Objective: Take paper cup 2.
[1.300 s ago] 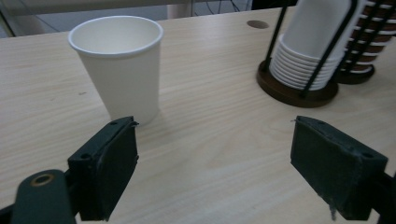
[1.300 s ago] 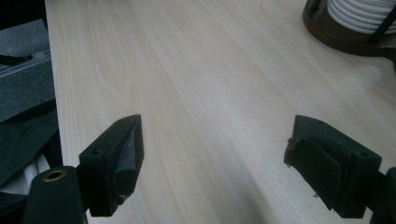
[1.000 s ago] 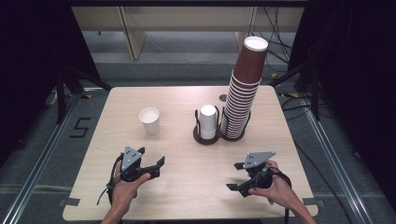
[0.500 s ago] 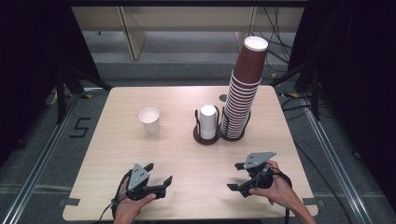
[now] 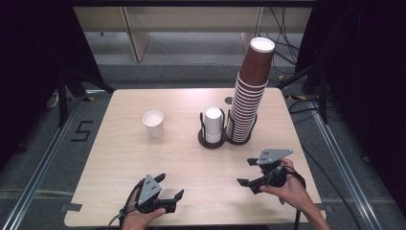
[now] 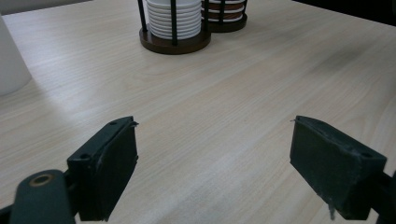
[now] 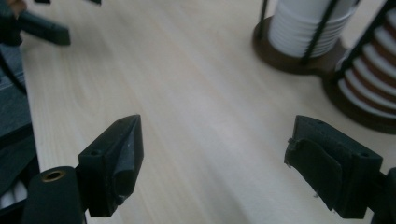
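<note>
Wood: pale tabletop, nothing printed on it.
Writing: just a "5" taped on the floor left of the table.
Left gripper: jaws spread wide, holding nothing, near the front edge.
Right gripper: also gaping wide, empty, just above the table.
Cups: white stack and tall brown stack sat in holders mid-table, lone white cup off to their left.

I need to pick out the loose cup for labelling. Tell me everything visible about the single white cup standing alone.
The white cup looks like paper, plain and unmarked. It stands upright, mouth up, on the wooden table, left of the white stack in its holder. Nothing touches it but the tabletop. Its contents cannot be told.
</note>
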`<act>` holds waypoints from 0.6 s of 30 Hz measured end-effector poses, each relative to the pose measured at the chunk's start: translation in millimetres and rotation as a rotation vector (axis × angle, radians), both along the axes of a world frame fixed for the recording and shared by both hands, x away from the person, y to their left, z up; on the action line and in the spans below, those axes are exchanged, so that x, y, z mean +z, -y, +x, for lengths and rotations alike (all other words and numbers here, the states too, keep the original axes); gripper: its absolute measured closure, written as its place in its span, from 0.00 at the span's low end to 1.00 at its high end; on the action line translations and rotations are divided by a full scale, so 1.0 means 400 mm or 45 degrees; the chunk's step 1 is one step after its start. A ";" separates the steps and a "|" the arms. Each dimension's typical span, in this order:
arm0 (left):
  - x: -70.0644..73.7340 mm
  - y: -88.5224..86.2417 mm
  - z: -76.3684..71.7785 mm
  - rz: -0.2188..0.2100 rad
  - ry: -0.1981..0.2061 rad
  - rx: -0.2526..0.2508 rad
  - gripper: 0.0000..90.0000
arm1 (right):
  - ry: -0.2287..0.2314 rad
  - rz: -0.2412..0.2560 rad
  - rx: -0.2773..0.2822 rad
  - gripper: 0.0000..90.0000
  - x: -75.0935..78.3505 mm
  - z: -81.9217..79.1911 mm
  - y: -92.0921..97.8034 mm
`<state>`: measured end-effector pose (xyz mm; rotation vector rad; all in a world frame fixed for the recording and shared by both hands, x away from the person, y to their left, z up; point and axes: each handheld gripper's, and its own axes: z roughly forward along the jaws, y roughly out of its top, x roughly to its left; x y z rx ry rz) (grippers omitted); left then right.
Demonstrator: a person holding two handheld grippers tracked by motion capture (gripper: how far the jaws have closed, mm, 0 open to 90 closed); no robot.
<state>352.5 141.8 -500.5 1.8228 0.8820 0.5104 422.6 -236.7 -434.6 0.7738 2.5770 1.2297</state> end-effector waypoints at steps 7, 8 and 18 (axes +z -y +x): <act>-0.002 -0.004 0.005 0.002 -0.005 0.007 0.16 | 0.075 0.070 -0.158 0.19 0.101 0.031 0.039; -0.003 -0.004 0.007 -0.009 -0.001 0.001 0.16 | 0.119 0.085 -0.168 0.19 0.114 0.041 0.045; -0.008 -0.014 0.015 -0.003 -0.017 0.030 0.16 | 0.224 0.173 -0.336 0.18 0.262 0.119 0.081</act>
